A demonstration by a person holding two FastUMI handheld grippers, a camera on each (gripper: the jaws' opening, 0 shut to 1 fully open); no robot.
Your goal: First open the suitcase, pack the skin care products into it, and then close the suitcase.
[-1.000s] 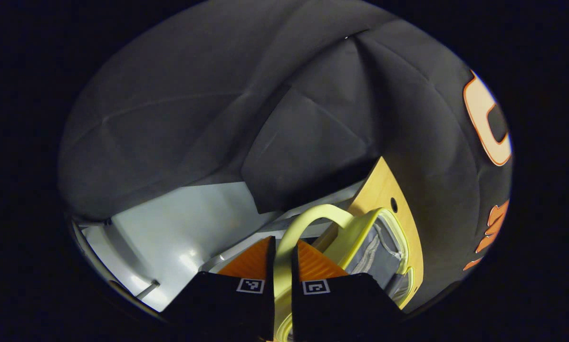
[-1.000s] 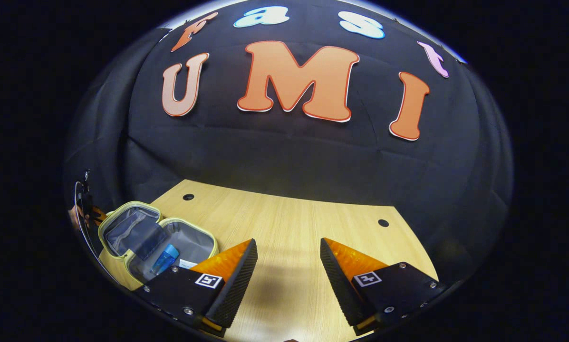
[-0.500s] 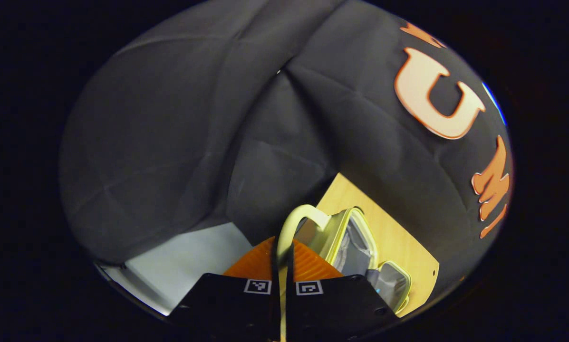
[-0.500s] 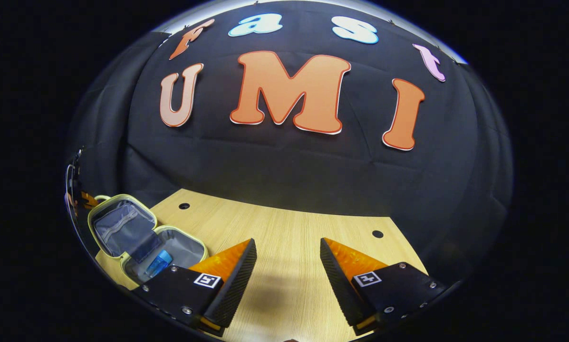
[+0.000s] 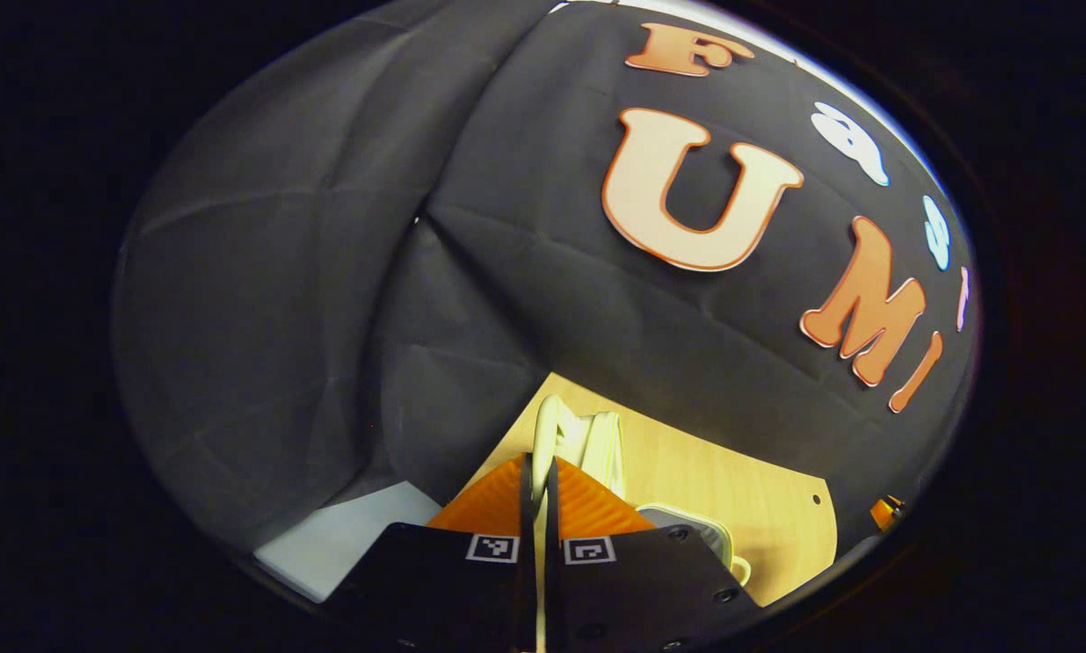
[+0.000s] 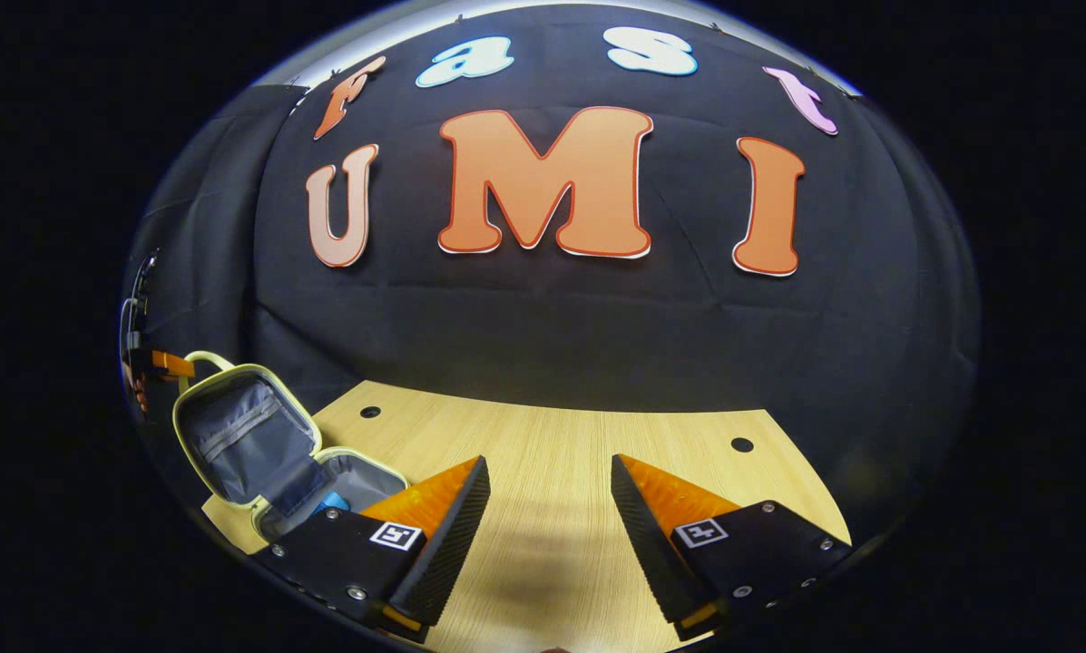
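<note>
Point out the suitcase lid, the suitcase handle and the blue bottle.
suitcase lid (image 6: 243, 435), right gripper view, grey lining.
suitcase handle (image 5: 548, 426), left gripper view, loop above the fingers.
blue bottle (image 6: 329, 501), right gripper view, visible end inside the case.

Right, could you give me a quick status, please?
Left gripper shut on lid handle. Right gripper open above table. Suitcase half open, blue bottle inside.

Pale yellow suitcase (image 6: 234, 426), grey lining, seemingly blue bottle (image 6: 329, 501), light wood-grain table (image 6: 561, 453)

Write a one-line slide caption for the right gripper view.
Right gripper open above the wooden table; at left, the suitcase lid stands half raised by its handle.
</note>
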